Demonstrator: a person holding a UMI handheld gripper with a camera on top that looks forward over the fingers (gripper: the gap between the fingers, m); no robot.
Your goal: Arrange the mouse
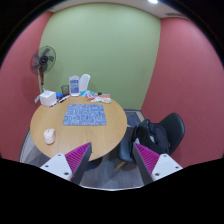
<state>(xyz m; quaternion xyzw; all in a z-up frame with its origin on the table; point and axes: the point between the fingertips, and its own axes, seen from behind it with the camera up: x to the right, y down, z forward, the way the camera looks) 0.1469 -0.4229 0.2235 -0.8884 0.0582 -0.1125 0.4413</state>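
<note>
A white mouse [48,135] lies on the round wooden table [108,132], near its left edge, to the left of a blue patterned mouse mat [85,116]. My gripper [112,162] is held well back from the table, above the floor at its near edge. Its two fingers, with magenta pads [76,158], stand wide apart with nothing between them. The mouse is far ahead and to the left of the left finger.
A black chair [160,134] with a bag on it stands right of the table. A white box [48,97], a bottle [74,86] and small items sit at the table's far side. A standing fan [42,64] is behind, by red and green walls.
</note>
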